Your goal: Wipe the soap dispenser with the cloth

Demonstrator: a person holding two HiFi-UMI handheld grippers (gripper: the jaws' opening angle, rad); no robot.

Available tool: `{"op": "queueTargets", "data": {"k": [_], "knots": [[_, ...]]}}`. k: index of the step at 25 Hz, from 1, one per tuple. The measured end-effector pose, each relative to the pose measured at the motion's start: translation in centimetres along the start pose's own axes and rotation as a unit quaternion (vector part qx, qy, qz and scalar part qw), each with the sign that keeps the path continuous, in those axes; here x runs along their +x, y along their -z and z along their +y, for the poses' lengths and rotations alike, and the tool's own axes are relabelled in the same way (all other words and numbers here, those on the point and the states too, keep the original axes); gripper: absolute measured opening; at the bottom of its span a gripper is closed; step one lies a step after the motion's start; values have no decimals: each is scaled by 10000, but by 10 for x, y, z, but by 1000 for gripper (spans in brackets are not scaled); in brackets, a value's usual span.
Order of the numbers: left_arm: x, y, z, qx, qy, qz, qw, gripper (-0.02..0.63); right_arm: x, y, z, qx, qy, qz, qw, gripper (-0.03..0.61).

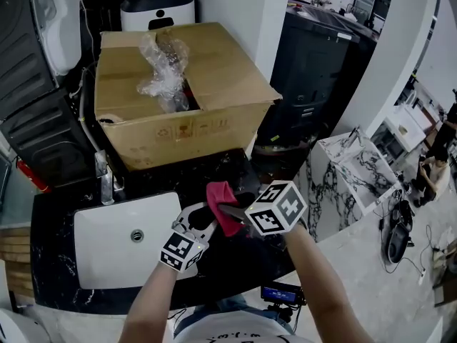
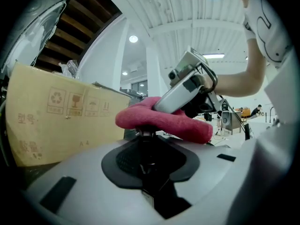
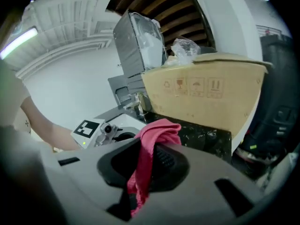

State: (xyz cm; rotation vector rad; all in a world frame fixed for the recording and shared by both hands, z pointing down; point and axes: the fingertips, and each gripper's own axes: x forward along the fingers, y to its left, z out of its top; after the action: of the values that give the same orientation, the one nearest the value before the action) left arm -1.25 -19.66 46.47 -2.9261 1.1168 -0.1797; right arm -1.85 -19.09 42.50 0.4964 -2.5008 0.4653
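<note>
A red cloth [image 1: 223, 206] is bunched over the top of a dark soap dispenser [image 2: 146, 134], of which only the neck shows, under the cloth [image 2: 164, 118]. My left gripper [image 1: 202, 218] is shut on the dispenser's dark body just right of the sink; in the left gripper view the jaws [image 2: 147, 146] close around it. My right gripper [image 1: 230, 210] comes in from the right, shut on the cloth. In the right gripper view the cloth [image 3: 150, 144] hangs down between the jaws of that gripper [image 3: 152, 156]. Most of the dispenser is hidden.
A white sink [image 1: 93, 252] with a chrome faucet [image 1: 107, 181] is set in the black counter [image 1: 243, 266]. A big open cardboard box [image 1: 207, 131] with crumpled plastic [image 1: 163, 63] stands behind. To the right, past the counter's edge, is a marble pedestal [image 1: 350, 170].
</note>
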Motion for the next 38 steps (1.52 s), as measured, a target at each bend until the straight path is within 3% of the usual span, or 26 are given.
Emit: {"op": "queueTargets", "data": {"k": [2, 6, 9, 11, 13, 17, 22, 26, 30, 32, 35, 38], "knots": [[1, 1, -1, 68, 102, 99, 9999, 106, -11, 8, -12, 335, 131, -121, 9993, 50], [1, 1, 0, 61, 237, 256, 9994, 107, -27, 40, -36, 586, 769, 102, 9953, 50], [2, 1, 1, -16, 260, 436, 9987, 106, -36, 52, -35, 1196, 654, -372, 9900, 51], [3, 1, 5, -325, 194, 523, 9979, 104, -43, 53, -34, 1693, 547, -878, 9801, 51], [0, -2, 14, -979, 88, 428, 9942, 104, -50, 58, -37, 1972, 634, -1172, 9713, 50], [-15, -23, 34, -2331, -53, -36, 9724, 103, -61, 63, -44, 2228, 883, -1511, 9590, 51], [-32, -53, 55, -3932, -109, -650, 9171, 104, -65, 48, -44, 2463, 834, -2273, 9385, 51], [-41, -67, 66, -4397, -223, -835, 8940, 104, -54, 41, -40, 2439, 927, -2531, 9316, 51], [-49, -79, 80, -4942, -254, -1188, 8608, 104, -36, 42, -40, 2456, 1060, -2500, 9306, 51], [-50, -86, 83, -5006, -241, -1262, 8561, 104, -27, 37, -34, 2309, 1005, -2508, 9347, 51], [-49, -89, 84, -4928, -351, -1117, 8622, 104, -22, 19, -20, 1933, 799, -2747, 9385, 51], [-51, -86, 89, -5077, -449, -1110, 8532, 104, -19, 10, -16, 1683, 795, -2808, 9415, 51]]}}
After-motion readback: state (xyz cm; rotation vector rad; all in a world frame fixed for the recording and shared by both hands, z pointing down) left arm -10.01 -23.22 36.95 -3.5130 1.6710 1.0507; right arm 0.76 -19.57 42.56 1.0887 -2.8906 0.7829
